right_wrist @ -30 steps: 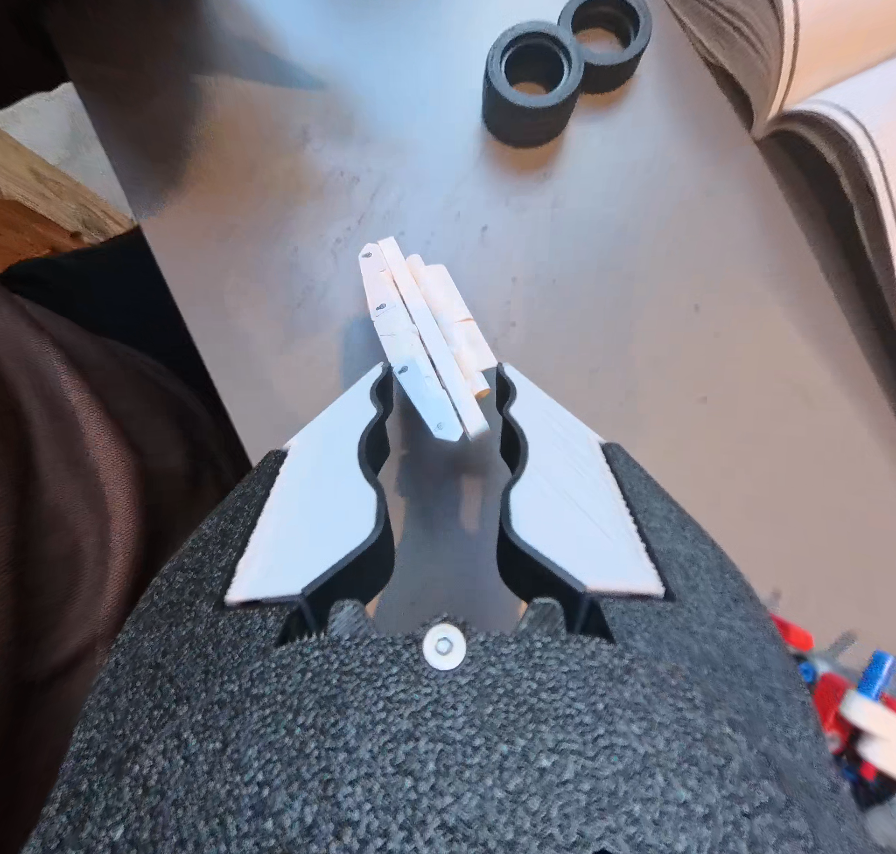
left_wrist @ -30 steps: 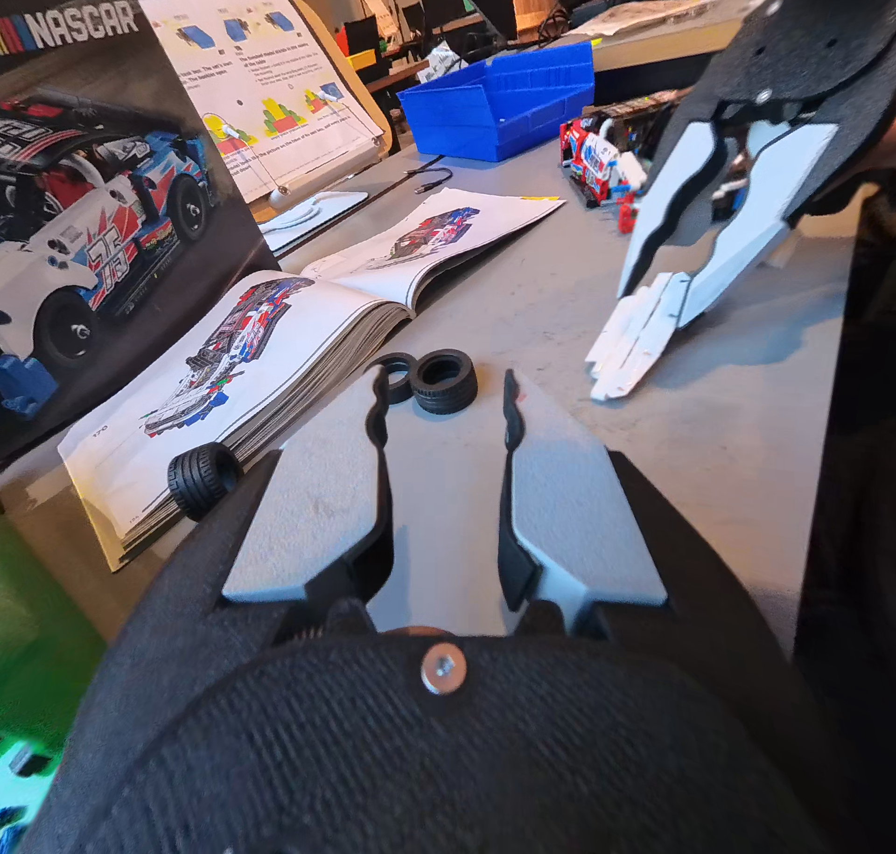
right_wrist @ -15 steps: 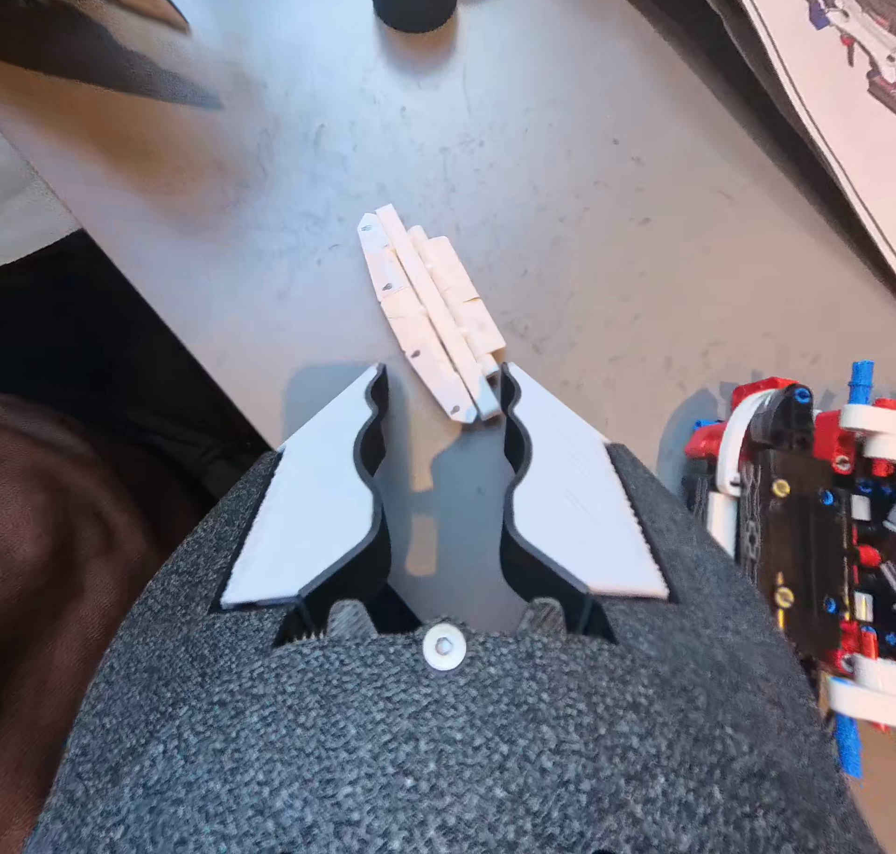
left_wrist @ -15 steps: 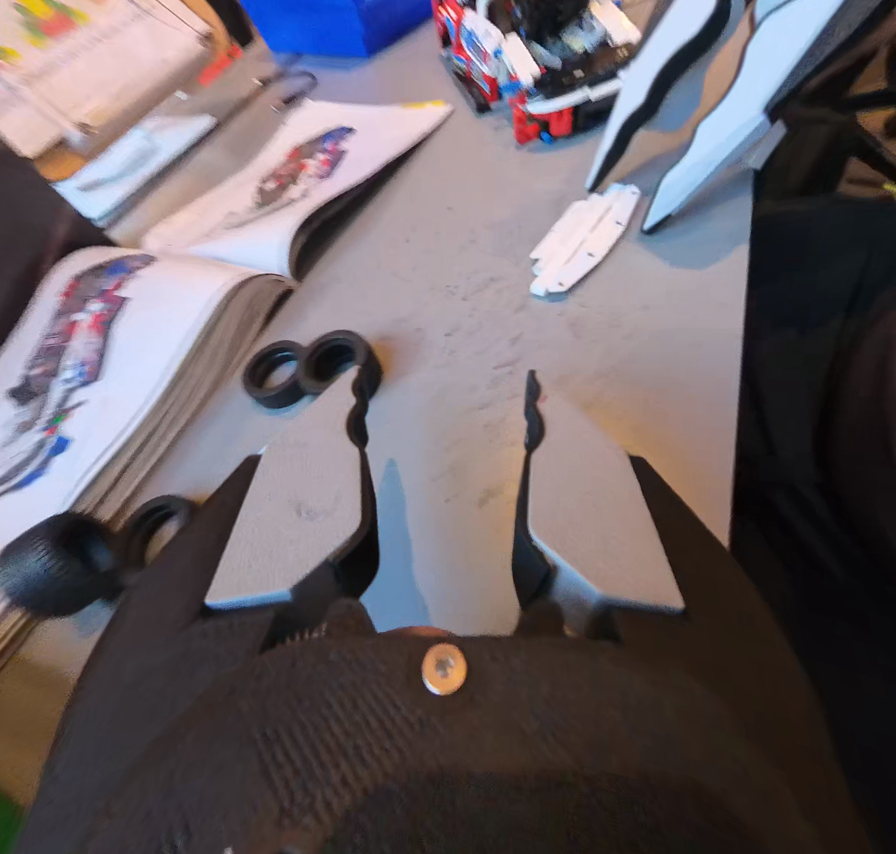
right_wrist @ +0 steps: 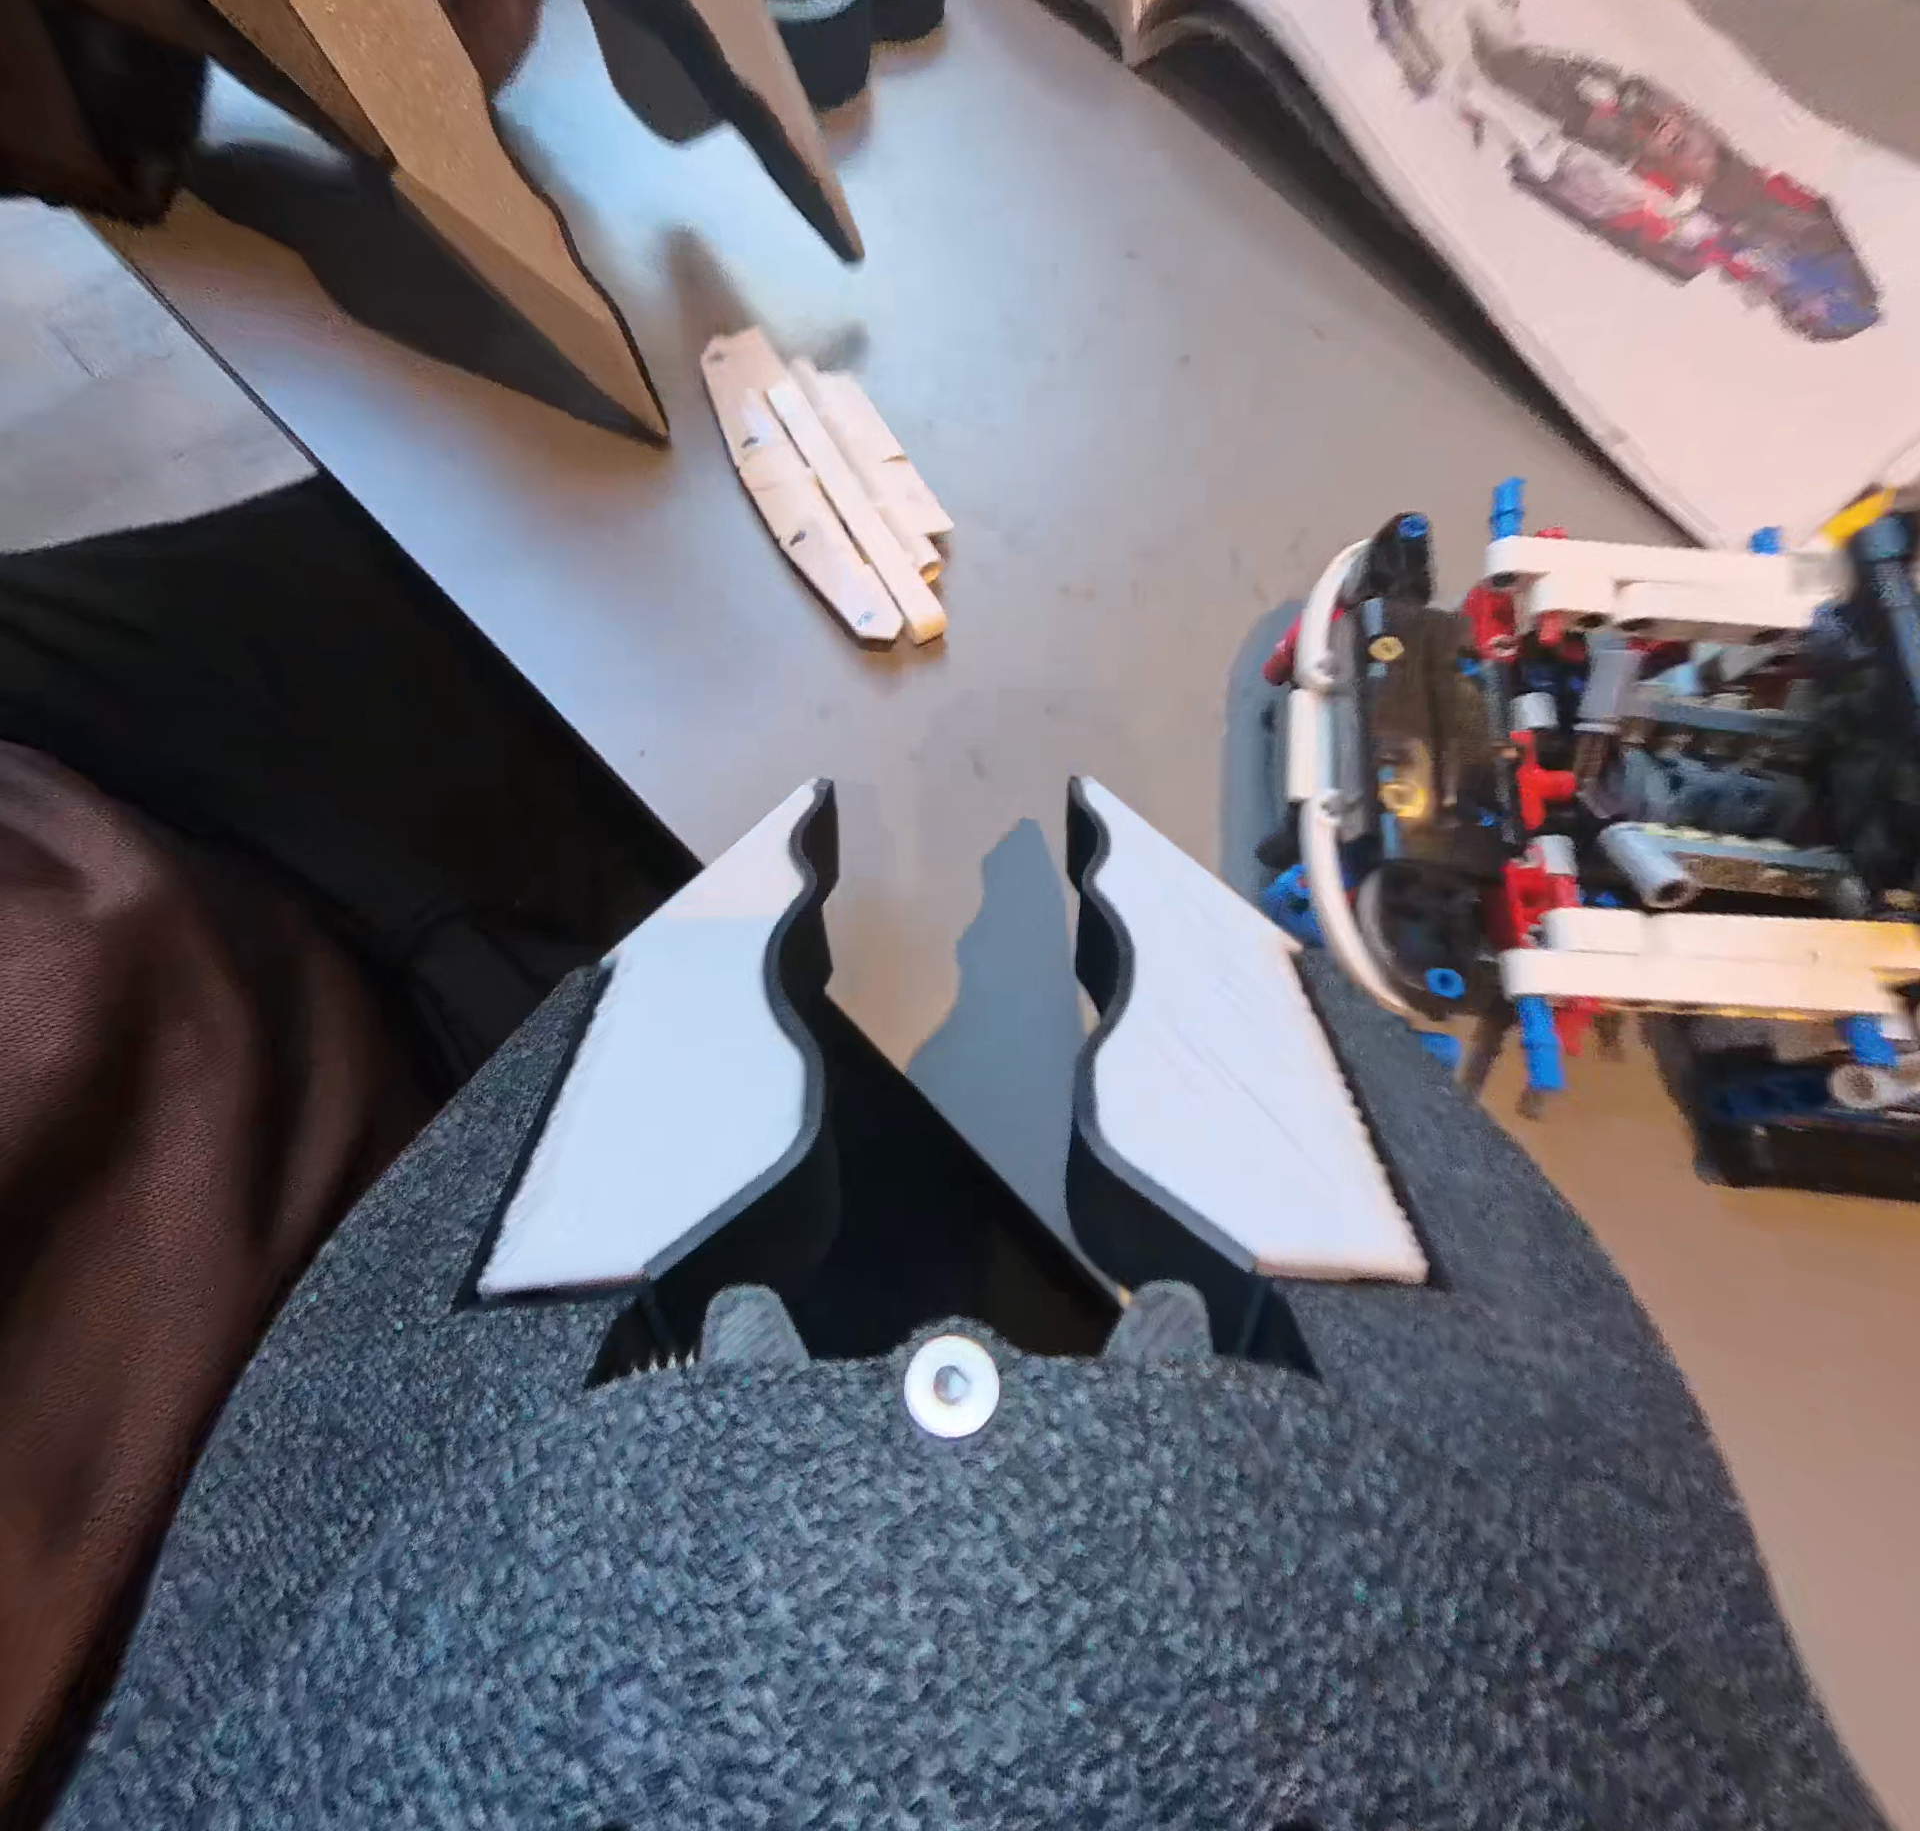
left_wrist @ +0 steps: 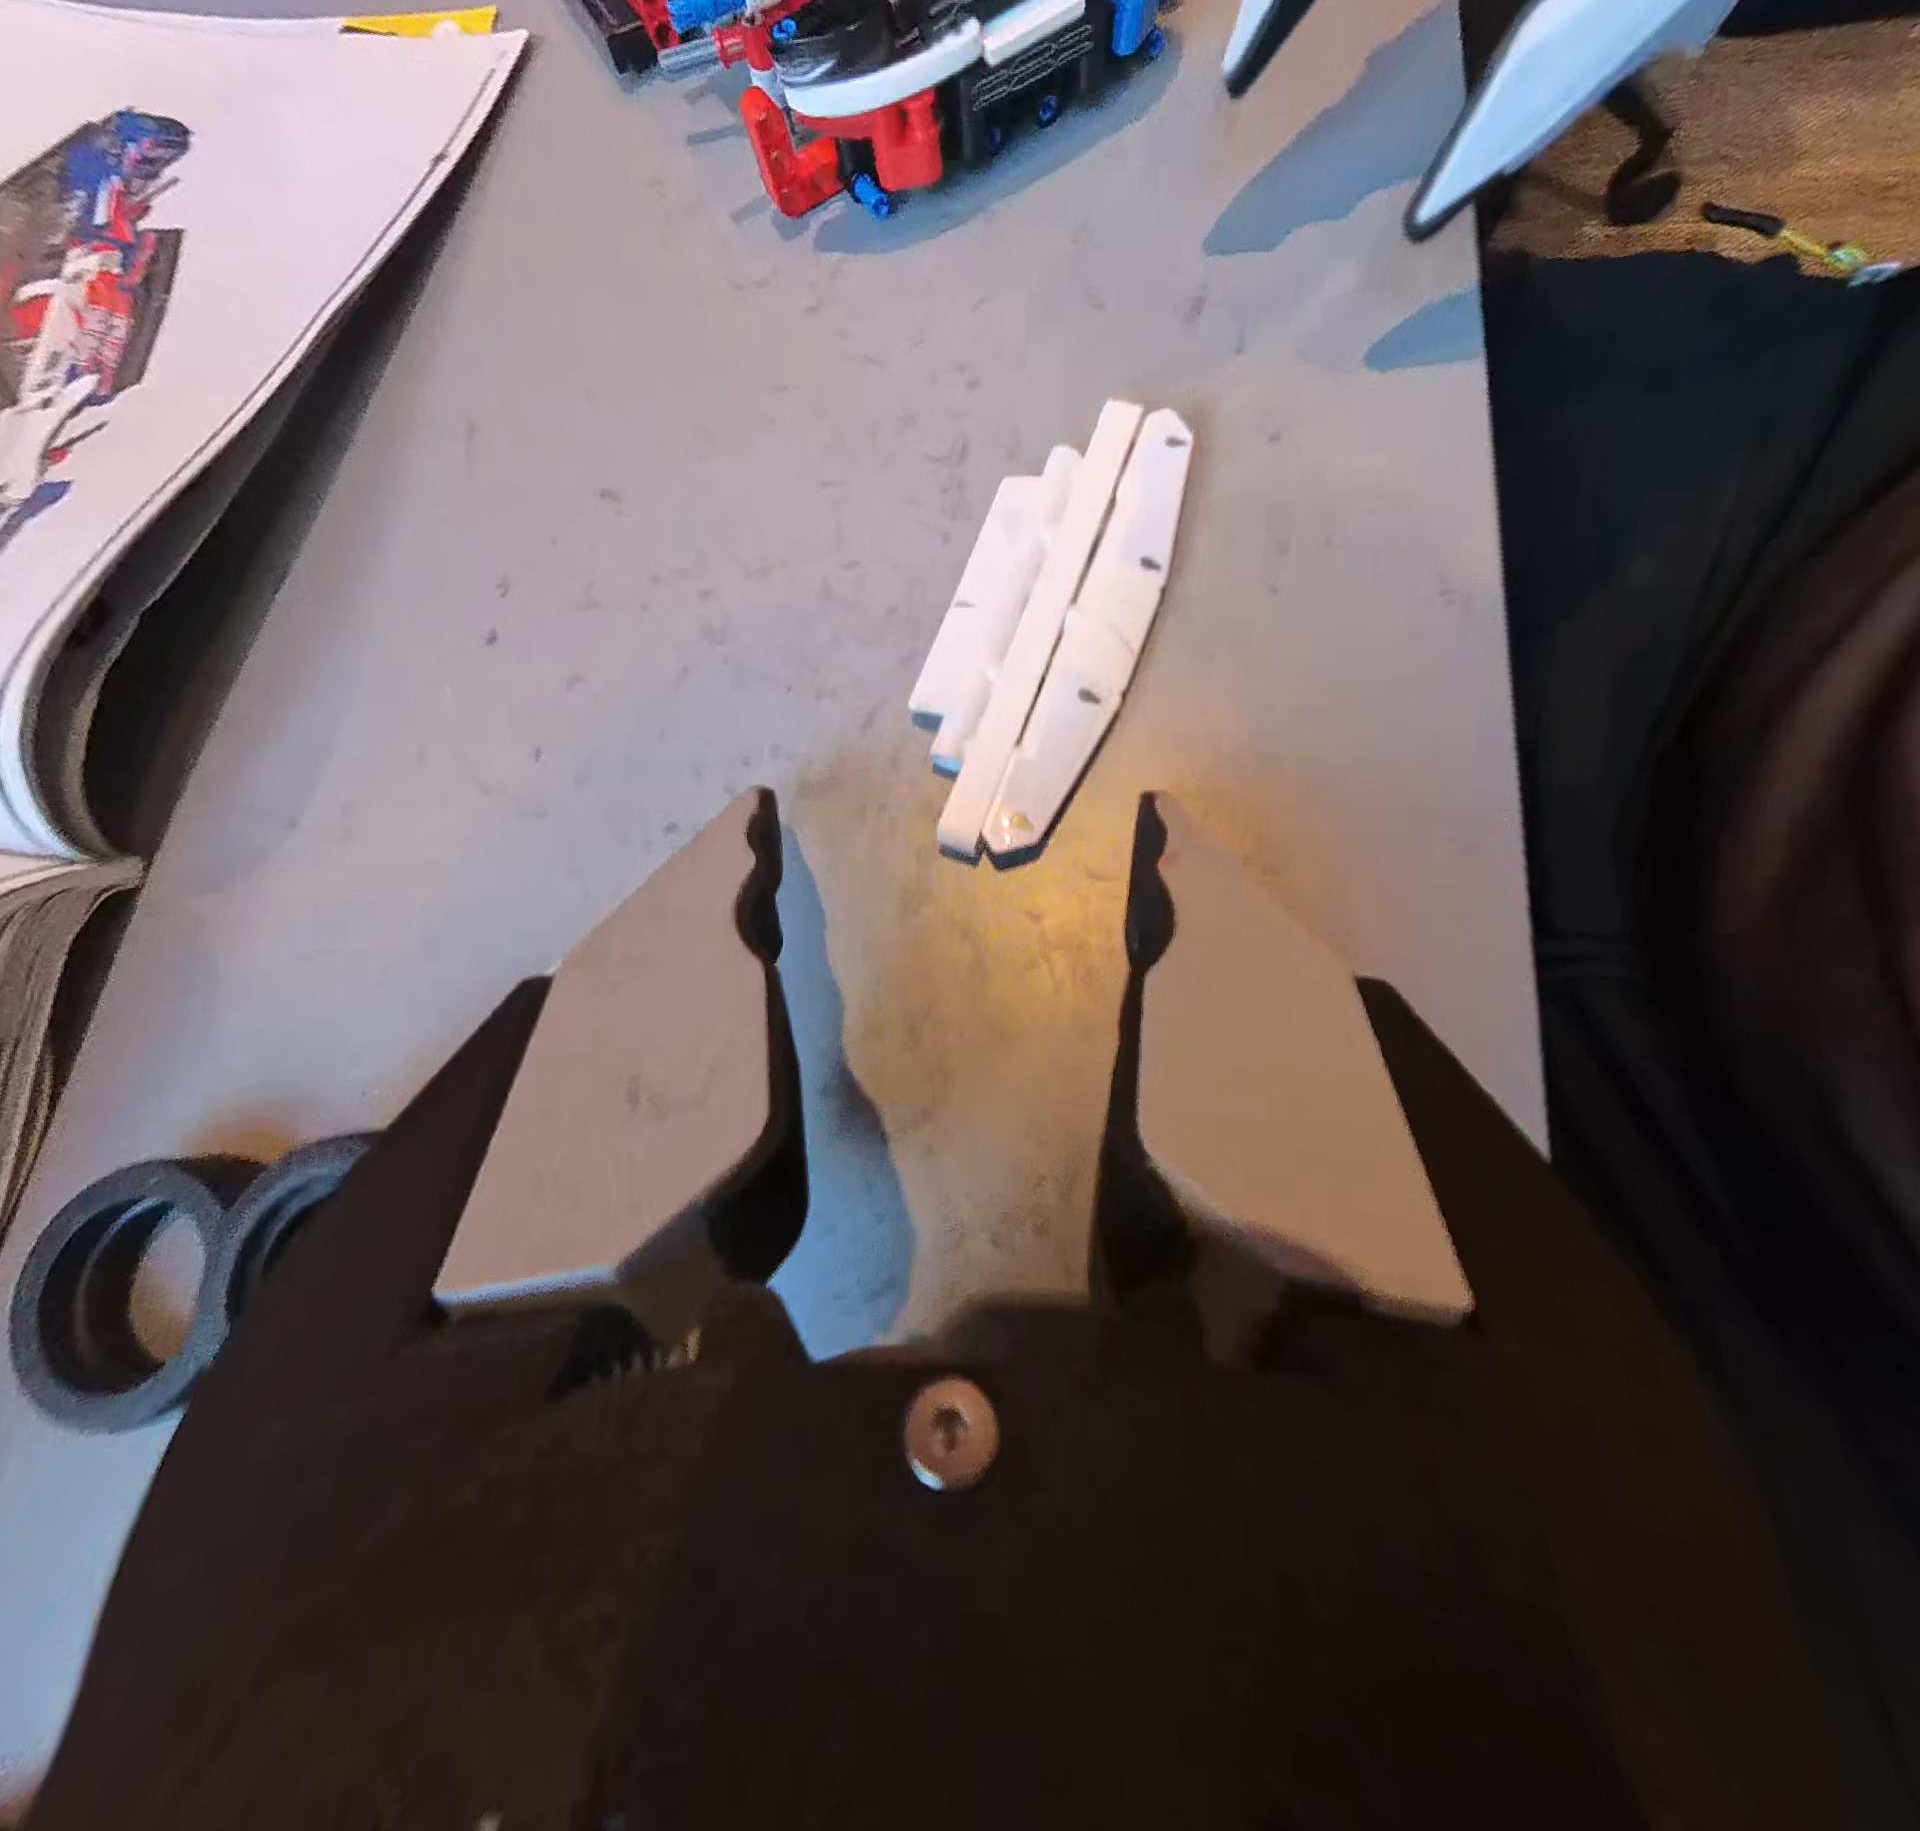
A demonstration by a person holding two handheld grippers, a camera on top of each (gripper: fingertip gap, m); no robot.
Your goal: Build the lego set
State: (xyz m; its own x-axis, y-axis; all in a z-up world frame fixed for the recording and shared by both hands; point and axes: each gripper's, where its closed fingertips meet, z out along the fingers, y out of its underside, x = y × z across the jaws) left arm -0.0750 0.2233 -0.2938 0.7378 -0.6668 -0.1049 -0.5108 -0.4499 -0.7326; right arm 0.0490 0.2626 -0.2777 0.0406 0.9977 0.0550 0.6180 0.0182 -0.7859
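While my left gripper (left_wrist: pixel 951 836) hangs low over the desk (left_wrist: pixel 644 493) with its jaws spread and nothing between them, the white panel piece (left_wrist: pixel 1060 628) lies flat just ahead of the tips, its near pointed end almost between them. It looks like several thin plates joined side by side, so I judge it light and stiff along its length but liable to split at the seams if squeezed hard or bent. Lying flush on the smooth desk, it offers no edge to get under; I would pinch it across the narrow width near the middle, where the strips overlap, rather than at a tapered tip. My right gripper (right_wrist: pixel 951 815) is also released and empty, held above the desk edge, with the panel well ahead of it and the half-built car chassis (right_wrist: pixel 1579 794) off to its right. That chassis looks heavier and full of exposed pins, likely needing steadying when the panel goes on. Two black tyres (left_wrist: pixel 114 1282) sit left of my left gripper, and the open instruction booklet (left_wrist: pixel 208 275) lies farther away.
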